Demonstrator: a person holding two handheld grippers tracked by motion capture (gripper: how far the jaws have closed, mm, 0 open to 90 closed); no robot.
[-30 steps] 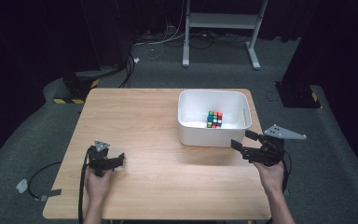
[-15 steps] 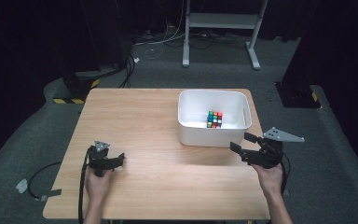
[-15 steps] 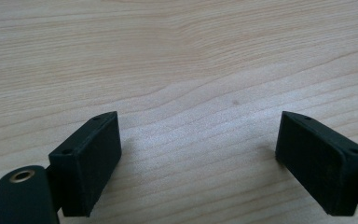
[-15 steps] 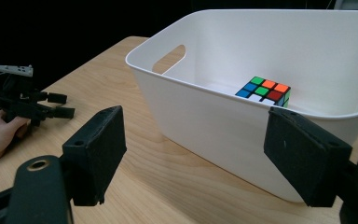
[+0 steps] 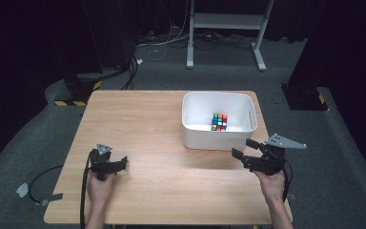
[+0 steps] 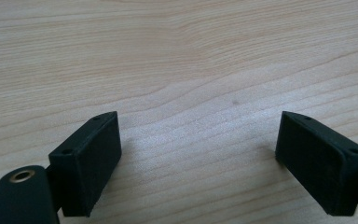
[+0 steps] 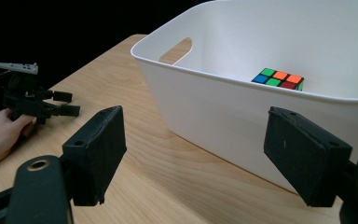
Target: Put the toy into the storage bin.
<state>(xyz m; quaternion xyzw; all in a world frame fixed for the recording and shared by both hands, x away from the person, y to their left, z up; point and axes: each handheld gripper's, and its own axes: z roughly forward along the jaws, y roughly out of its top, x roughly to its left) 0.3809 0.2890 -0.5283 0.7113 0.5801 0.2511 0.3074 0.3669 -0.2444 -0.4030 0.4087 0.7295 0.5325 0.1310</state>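
1. A light wooden table with visible grain stands on grey carpet in a dark room, seen from the high view.
2. A white plastic bin with handle cut-outs sits on the table toward 2 o'clock from its centre; inside it, near the front wall, lies a multicoloured puzzle cube.
3. The right gripper, held in a hand at the table's 4 o'clock edge, hovers just beside the bin's front right corner with its jaws spread wide and nothing between them; a grey three-cornered plate tops it.
4. In the right gripper view the bin's white wall fills the space ahead of the parted jaws, and the cube shows green, orange, blue and red tiles over the rim.
5. The left gripper, held in a hand near the table's 7 o'clock corner, rests low over bare wood, well apart from the bin; in the left gripper view its jaws stand wide apart over the wood with nothing held.
6. Behind the table at 12 o'clock stand the legs of a white metal frame with loose cables on the floor; at 10 o'clock lies a yellow-and-black striped piece beside black gear.
7. A cable trails off the table's left side across the carpet.
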